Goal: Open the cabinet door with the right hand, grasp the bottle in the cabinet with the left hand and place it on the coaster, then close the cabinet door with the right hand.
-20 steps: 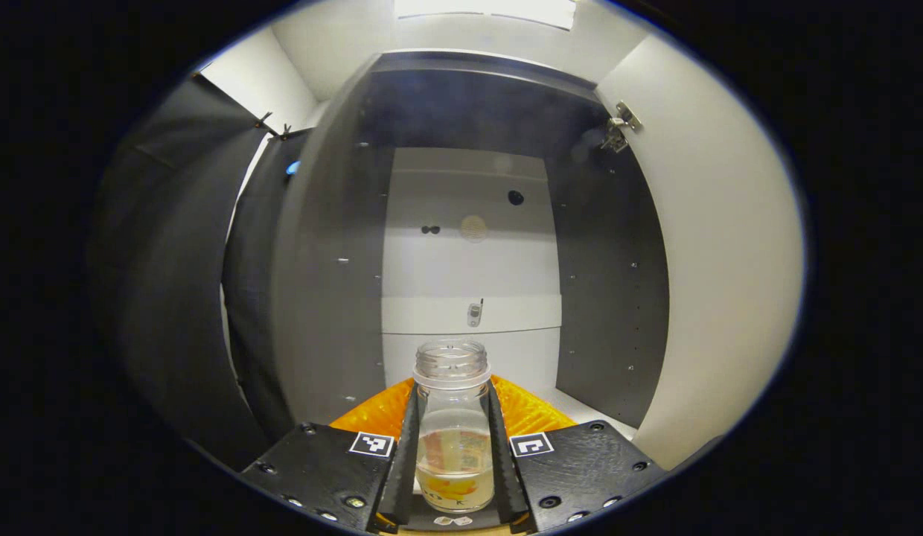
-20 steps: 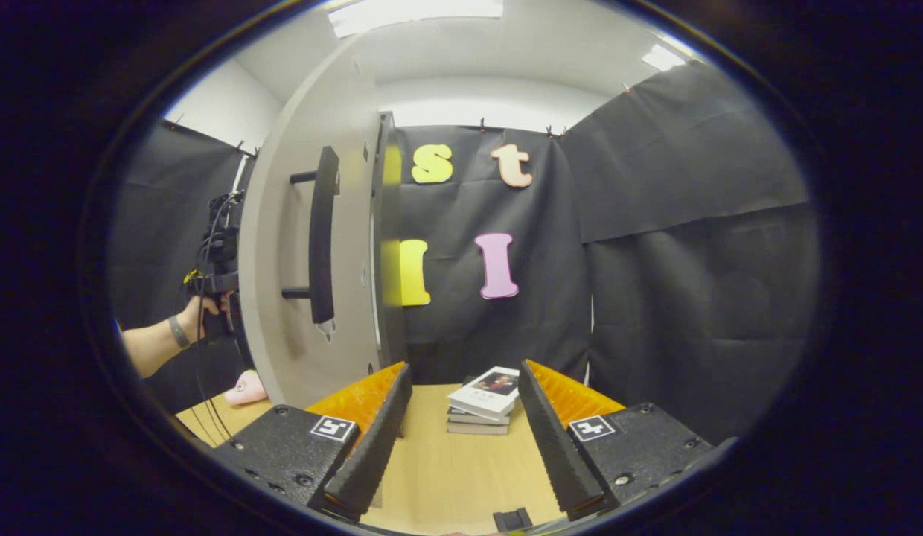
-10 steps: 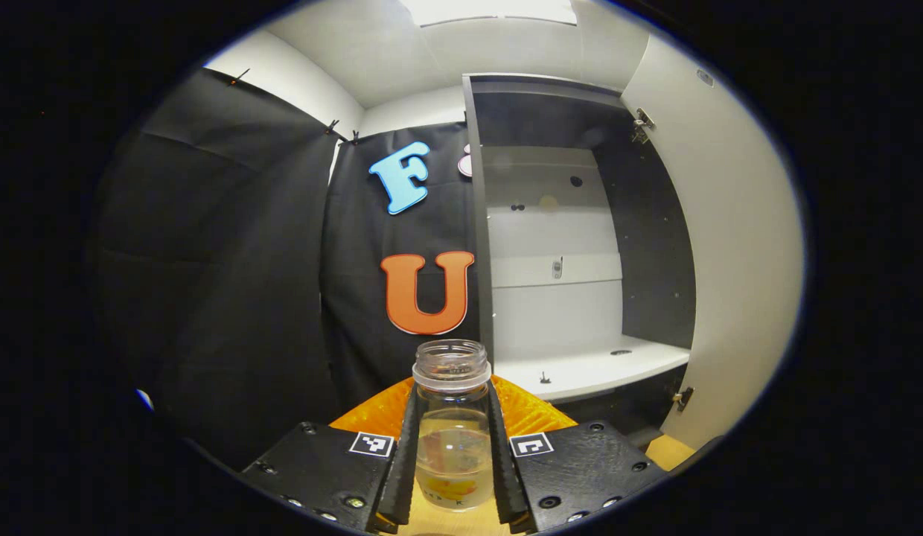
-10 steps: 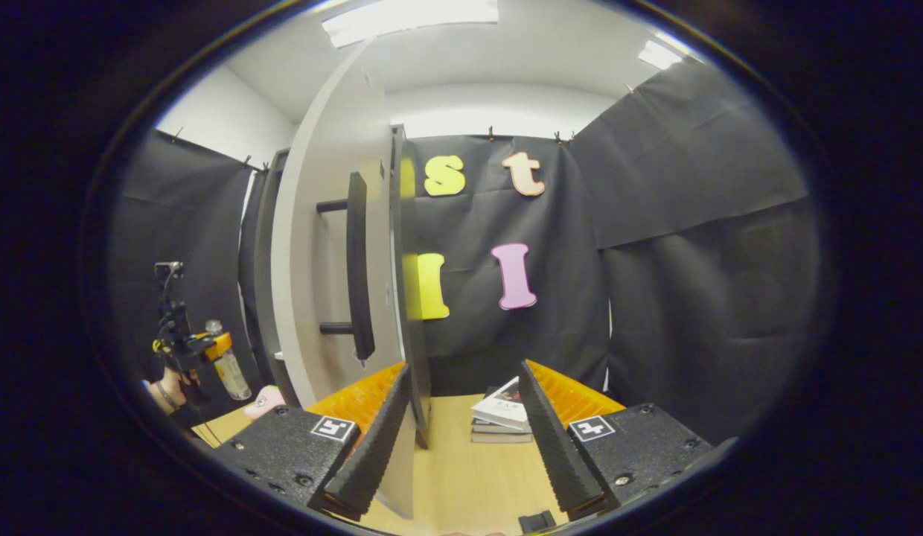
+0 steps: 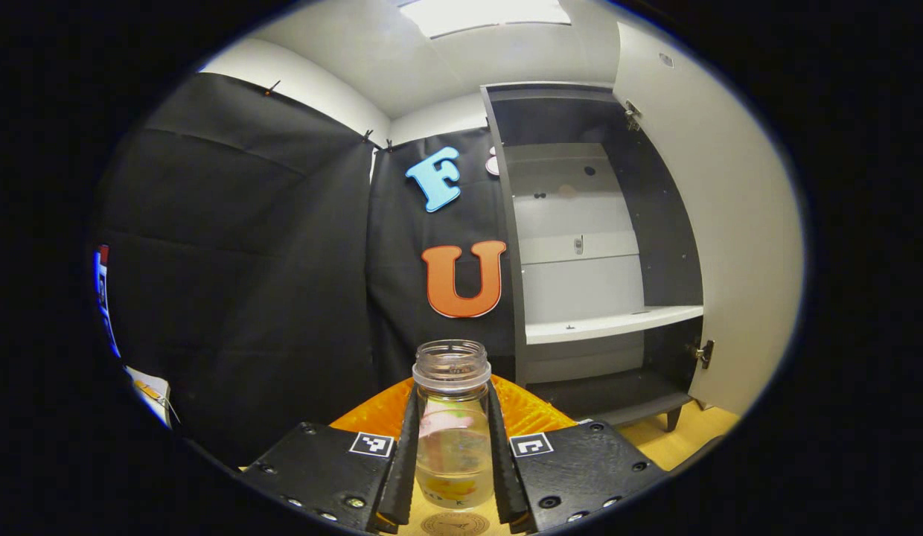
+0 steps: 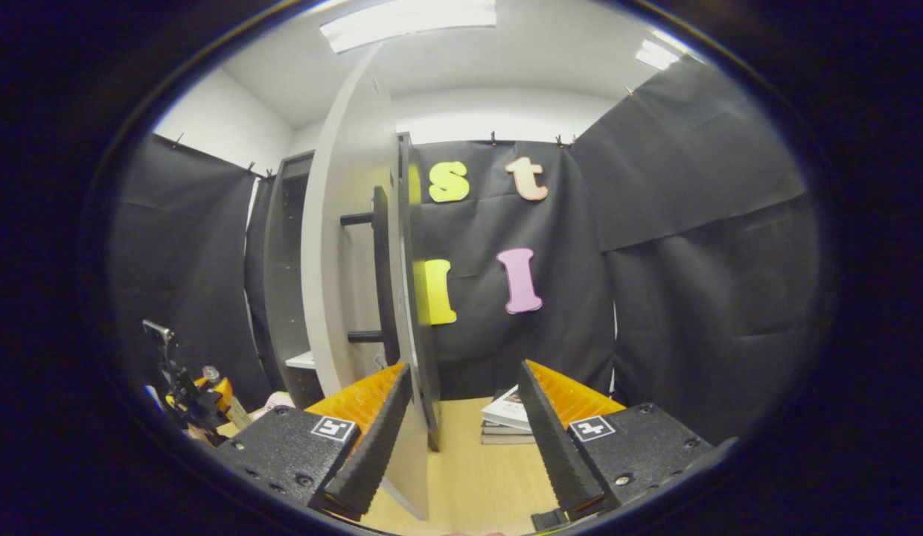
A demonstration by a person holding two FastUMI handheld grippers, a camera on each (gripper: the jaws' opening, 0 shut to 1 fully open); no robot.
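- Currently, in the left gripper view, my left hand-held gripper [image 5: 452,454] is clamped on the bottle [image 5: 453,424], both fingers [image 5: 404,454] pressed against its sides below the neck.
- Bottle: clear and rigid, uncapped; I judge it light but smooth-walled, so it could slip if the squeeze eases. Mid-body, under the threaded neck, is the sensible place to hold, and that is where I have it.
- Contents: pale liquid fills roughly the lower third. With the mouth open, I judge any tilt risks a spill, so it should travel upright.
- Position: the bottle is outside the cabinet [image 5: 603,246], held above the table [image 5: 700,428]; a round disc at the bottom edge, likely the coaster [image 5: 454,524], lies just below it. I cannot tell whether they touch.
- Cabinet: its visible shelf [image 5: 610,325] looks bare; the door [image 5: 718,223] stands wide open.
- In the right gripper view, my right hand-held gripper [image 6: 461,439] has its jaws spread, holding nothing, near the door's outer face and its handle [image 6: 382,275]. A stack of books [image 6: 510,420] sits on the table beyond.
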